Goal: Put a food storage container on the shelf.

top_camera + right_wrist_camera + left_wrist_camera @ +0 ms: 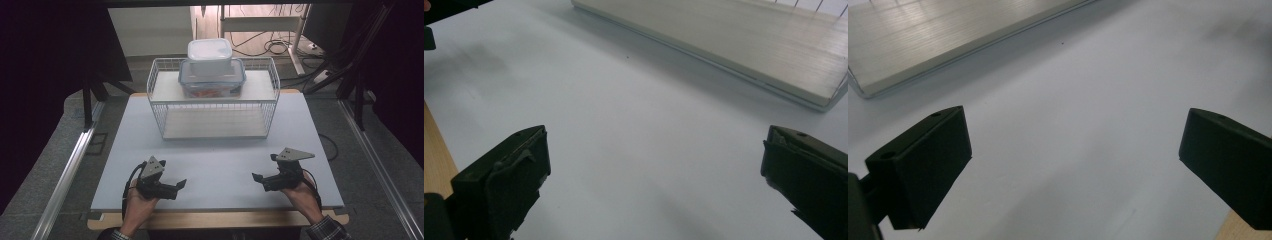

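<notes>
White wire rack (159, 107): far on the desk (220, 160), two stacked lidded containers (212, 70) on top.
Left gripper (181, 184): fingers wide, near edge.
Right gripper (257, 177): fingers wide, holding nothing.

High view sits above the near edge, looking forward and down over the whole pale blue table (220, 150) and the wire rack (215, 100). Both gripper views ride low, really close to the tabletop, angled inward. Each catches the rack's bottom shelf (948, 35), which the high view has too.
</notes>
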Available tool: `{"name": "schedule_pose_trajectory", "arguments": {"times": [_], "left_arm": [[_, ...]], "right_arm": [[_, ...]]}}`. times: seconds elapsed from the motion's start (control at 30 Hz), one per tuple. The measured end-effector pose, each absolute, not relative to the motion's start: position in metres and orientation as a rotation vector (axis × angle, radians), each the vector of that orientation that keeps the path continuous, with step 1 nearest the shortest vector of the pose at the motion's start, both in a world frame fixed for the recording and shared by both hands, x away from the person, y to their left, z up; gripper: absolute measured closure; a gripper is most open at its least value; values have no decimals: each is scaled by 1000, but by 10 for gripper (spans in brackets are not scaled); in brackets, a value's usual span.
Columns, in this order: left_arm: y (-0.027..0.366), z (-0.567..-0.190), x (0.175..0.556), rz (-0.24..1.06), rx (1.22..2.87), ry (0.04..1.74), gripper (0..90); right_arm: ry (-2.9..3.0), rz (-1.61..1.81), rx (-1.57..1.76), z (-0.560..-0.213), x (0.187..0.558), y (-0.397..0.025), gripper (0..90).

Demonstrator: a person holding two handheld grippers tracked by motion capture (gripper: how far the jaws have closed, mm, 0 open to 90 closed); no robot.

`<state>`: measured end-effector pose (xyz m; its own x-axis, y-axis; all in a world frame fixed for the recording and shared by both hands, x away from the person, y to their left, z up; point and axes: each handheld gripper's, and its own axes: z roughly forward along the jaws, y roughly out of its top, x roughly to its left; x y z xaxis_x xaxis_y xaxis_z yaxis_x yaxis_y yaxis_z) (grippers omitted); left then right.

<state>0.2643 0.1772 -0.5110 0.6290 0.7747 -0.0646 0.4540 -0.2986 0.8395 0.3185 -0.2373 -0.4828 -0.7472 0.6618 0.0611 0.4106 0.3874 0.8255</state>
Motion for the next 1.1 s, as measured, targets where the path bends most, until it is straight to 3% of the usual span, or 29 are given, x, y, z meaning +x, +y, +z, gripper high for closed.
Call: {"name": "schedule_pose_trajectory", "arguments": {"times": [1.1], "left_arm": [[169,-529,272,388,2033,1007,0]], "right_arm": [[2467,1117,996,-514,321,-238,0]]}}
